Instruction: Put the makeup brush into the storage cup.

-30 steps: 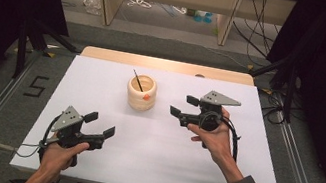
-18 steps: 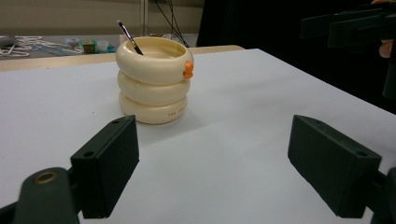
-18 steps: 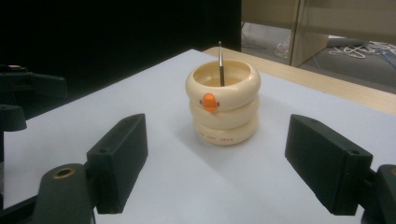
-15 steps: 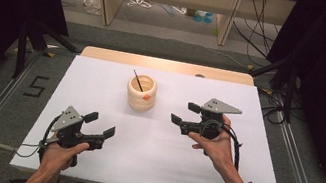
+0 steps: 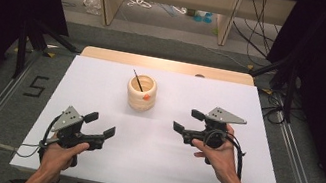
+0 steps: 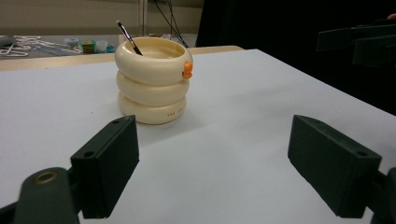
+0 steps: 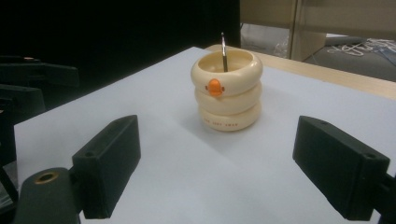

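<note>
Both tools idle: left gripper (image 5: pixel 98 126) and right gripper (image 5: pixel 188 120) jaws spread, nothing held. Cream ringed pot (image 5: pixel 141 93) stands upright at table (image 5: pixel 247 177) centre, approx 12 o'clock from both, thin brush (image 5: pixel 138 80) inside. Judged rigid, light, glossy, likely slippery; grip in grooves between rings.

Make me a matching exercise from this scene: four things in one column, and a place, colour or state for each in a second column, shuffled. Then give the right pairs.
Things:
1. cream holder
2. brush
3. orange knob
4. left gripper

Descriptions:
A. dark, thin, leaning inside the holder, tip above its rim
B. jaws open, held above the near left part of the white table
C. three stacked rounded rings, standing on the table's far middle
D. small, stuck on the side of the top ring

Pairs: 1-C, 2-A, 3-D, 4-B
</note>
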Tool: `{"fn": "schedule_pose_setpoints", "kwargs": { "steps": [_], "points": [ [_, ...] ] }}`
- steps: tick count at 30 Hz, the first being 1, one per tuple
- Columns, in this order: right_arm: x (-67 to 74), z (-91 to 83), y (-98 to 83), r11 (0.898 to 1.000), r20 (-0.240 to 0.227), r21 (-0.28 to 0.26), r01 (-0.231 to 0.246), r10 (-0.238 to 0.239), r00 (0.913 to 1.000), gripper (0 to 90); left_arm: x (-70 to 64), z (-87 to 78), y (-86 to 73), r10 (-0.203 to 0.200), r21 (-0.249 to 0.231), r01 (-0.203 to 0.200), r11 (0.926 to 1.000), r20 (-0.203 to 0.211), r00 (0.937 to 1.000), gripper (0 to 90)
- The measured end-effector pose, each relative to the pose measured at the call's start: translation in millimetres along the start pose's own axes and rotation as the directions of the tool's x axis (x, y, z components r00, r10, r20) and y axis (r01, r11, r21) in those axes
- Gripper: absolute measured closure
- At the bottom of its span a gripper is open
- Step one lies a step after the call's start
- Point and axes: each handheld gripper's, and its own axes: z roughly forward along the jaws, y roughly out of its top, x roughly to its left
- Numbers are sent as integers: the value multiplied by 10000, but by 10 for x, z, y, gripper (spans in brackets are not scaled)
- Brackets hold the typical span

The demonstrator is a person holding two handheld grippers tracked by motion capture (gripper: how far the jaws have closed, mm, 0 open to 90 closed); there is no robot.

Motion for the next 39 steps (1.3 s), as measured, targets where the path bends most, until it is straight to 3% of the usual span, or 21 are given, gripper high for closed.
{"fn": "schedule_pose_setpoints", "kwargs": {
  "steps": [12,22,32,39],
  "points": [
    [93,-167,-152,9999,46,-6,-135,135,9999,159,0,-6,0,-3,-8,3,10000,-19,10000,158],
    [141,-289,-251,9998,378,50,-168,166,9991,159,3,-5,-1,-7,-6,7,10000,-14,10000,158],
    [144,-356,-329,9995,401,-210,-224,232,9989,159,1,-7,1,-21,-27,21,10000,-17,10000,158],
    [120,-441,-359,9994,577,-106,-320,326,9978,159,0,-2,0,-11,-5,11,10000,-2,10000,157]
  ]
}}
